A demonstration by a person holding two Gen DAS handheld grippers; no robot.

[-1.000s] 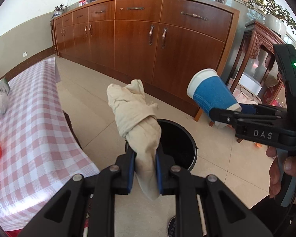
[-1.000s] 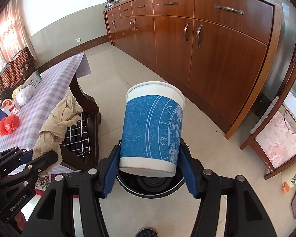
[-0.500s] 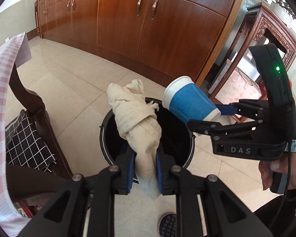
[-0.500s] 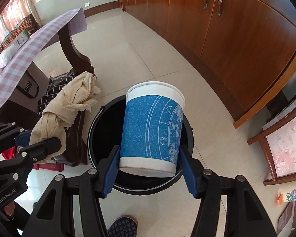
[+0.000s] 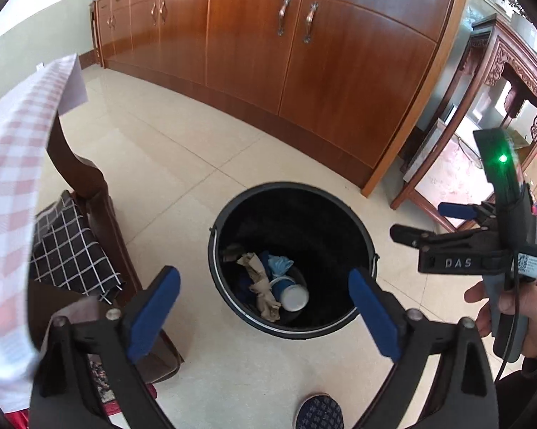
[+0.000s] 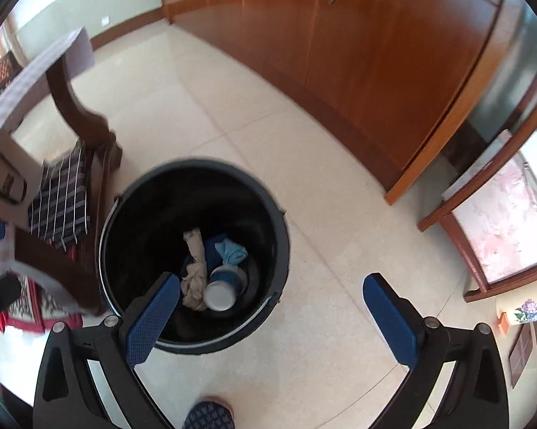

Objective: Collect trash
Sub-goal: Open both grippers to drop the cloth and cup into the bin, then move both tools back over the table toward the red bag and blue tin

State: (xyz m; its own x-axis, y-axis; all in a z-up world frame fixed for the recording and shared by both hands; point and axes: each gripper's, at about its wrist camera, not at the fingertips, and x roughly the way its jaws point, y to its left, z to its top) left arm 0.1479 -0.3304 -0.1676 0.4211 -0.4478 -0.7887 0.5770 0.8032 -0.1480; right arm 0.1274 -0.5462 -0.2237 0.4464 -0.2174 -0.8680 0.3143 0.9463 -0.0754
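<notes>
The left gripper (image 5: pixel 264 307) points steeply downward with its jaws spread wide; they have just been opening, and nothing lies between the blue pads (image 5: pixel 154 312). The right gripper (image 6: pixel 270 316) is likewise angled downward, its jaws fully apart after just opening, with nothing between its pads (image 6: pixel 390 323). In the left wrist view, the right hand (image 5: pixel 511 316) wraps around the handle of the right gripper (image 5: pixel 425 225).
</notes>
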